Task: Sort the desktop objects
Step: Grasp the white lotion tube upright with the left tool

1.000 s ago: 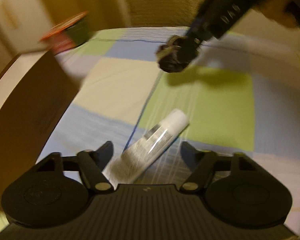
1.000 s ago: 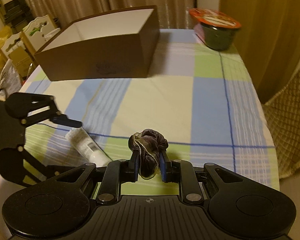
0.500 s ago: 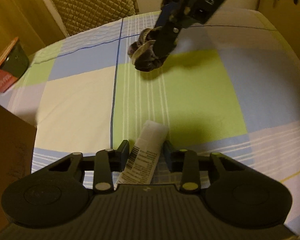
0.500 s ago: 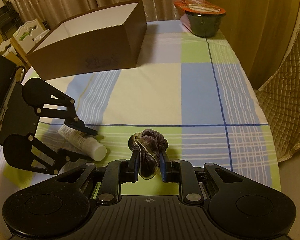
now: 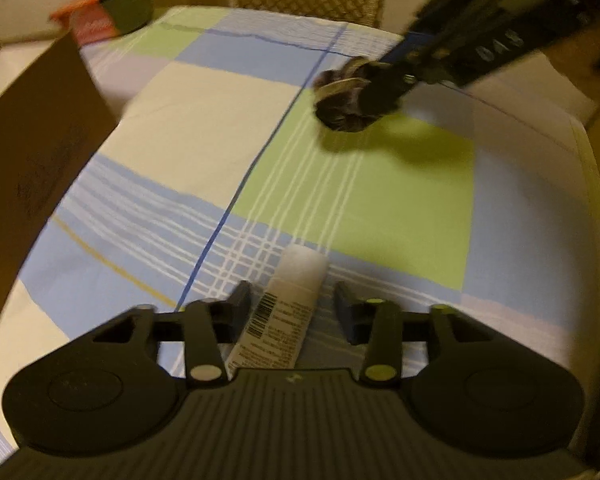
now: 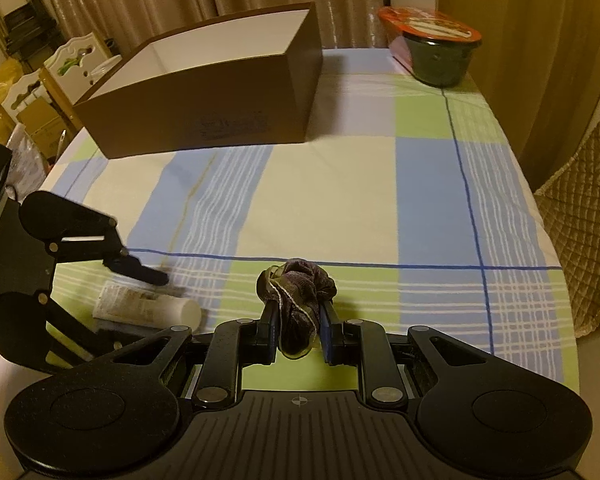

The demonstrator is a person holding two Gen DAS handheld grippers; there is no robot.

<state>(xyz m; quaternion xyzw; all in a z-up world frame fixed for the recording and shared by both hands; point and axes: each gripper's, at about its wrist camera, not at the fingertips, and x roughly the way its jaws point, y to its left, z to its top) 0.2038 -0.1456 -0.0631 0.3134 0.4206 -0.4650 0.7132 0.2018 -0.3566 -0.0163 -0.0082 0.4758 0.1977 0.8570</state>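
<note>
A white tube (image 5: 290, 308) with a barcode lies on the checked tablecloth (image 5: 380, 208), cap pointing away from me. My left gripper (image 5: 292, 300) straddles it. Its jaws are opening, with a gap on each side of the tube. In the right wrist view the same tube (image 6: 152, 308) lies at the lower left under the left gripper's upper finger (image 6: 140, 272). My right gripper (image 6: 298, 320) is shut on a dark brown scrunchie (image 6: 296, 292), held a little above the cloth. From the left wrist view the scrunchie (image 5: 348, 100) hangs ahead, to the right.
A brown open box (image 6: 204, 96) with a white inside stands at the back left of the table. A dark instant-noodle cup (image 6: 436, 52) with a red lid sits at the far corner. A quilted chair (image 6: 580, 240) stands off the right edge. Shelving and clutter fill the left.
The left jaws narrowed around the tube half a second ago and have now spread apart again, with the tube on the cloth. The right gripper keeps the scrunchie and has not moved.
</note>
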